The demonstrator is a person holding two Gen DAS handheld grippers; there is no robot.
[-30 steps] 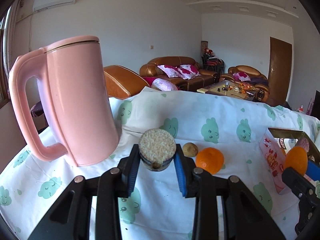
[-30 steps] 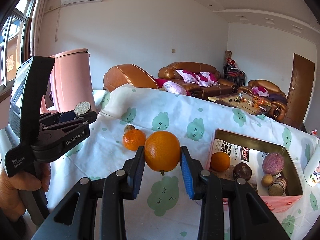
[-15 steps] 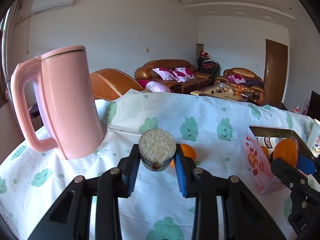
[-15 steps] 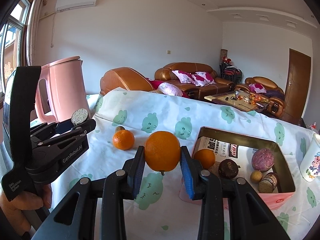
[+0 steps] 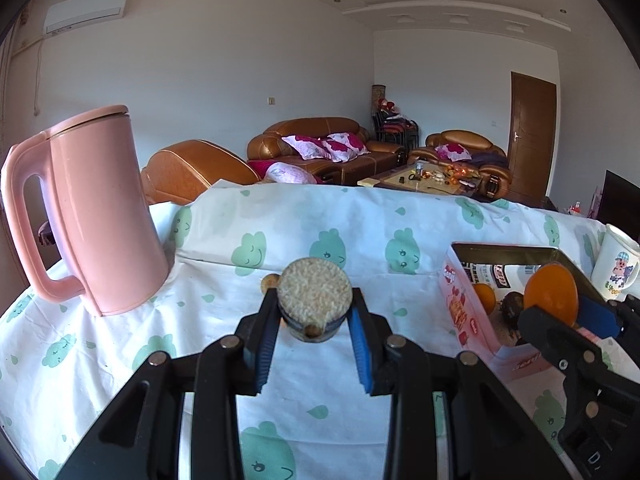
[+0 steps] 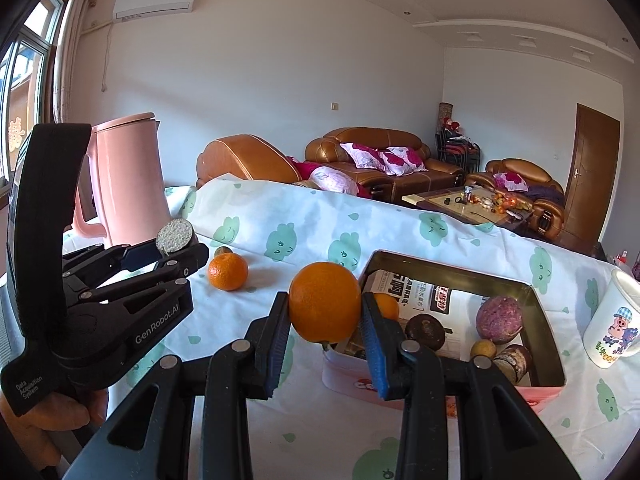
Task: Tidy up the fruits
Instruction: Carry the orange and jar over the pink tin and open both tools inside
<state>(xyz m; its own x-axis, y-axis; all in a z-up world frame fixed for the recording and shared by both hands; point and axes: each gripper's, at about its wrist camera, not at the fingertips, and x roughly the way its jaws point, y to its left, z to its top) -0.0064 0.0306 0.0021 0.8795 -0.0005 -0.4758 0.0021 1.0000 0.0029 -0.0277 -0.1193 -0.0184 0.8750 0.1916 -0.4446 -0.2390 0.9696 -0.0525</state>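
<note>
Above the desk (image 6: 320, 432): both grippers hold fruit over the cloud-print cloth.
Left gripper (image 5: 314, 330): pinching a cut fruit half (image 5: 315, 295), pale grainy face to the camera.
Right gripper (image 6: 325, 334): pinching a large orange (image 6: 325, 307) just at the near-left corner of the box.
Box (image 6: 544, 394): pink, open; inside are a small orange, dark round fruits and a purple one.
Mandarin (image 6: 227, 271): lies on the cloth, left of the box.
Pink kettle (image 5: 94, 212): upright, far left.
Mug (image 6: 614, 320): stands right of the box.

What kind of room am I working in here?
Most likely a home living room: brown leather sofas with pink floral cushions, a cluttered low coffee table and a wall-mounted white air conditioner behind the cloth-covered table.
</note>
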